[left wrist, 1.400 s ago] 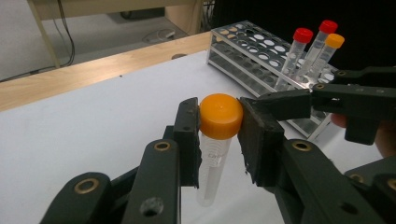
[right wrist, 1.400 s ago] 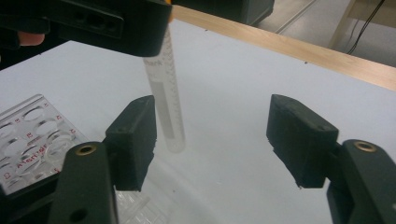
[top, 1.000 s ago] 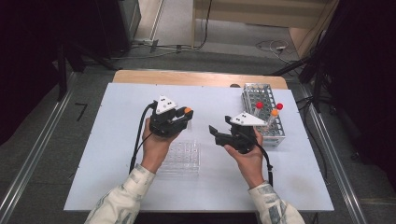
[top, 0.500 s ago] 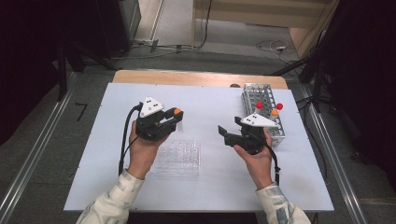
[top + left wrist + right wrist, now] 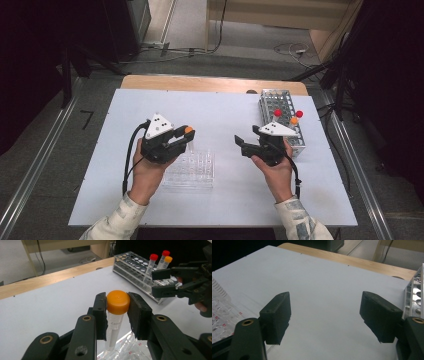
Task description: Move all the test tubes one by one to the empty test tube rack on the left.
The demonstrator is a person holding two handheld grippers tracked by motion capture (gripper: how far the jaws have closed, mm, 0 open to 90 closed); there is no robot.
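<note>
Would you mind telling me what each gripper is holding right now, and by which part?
The left gripper clamps a clear tube by its orange cap, one jaw on each side. The right gripper is open and holds nothing.

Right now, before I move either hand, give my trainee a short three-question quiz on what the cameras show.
1. True or false: the left tongs are shut on the orange-capped tube.
2. How many capped tubes stand in the metal rack? A) one B) three C) five
3. Fill in: the right tongs are ____.

Key: 1 true; the jaws clamp the cap from both sides. 2 B; two red caps and one orange. 3 open, with only the white table between the jaws.
</note>
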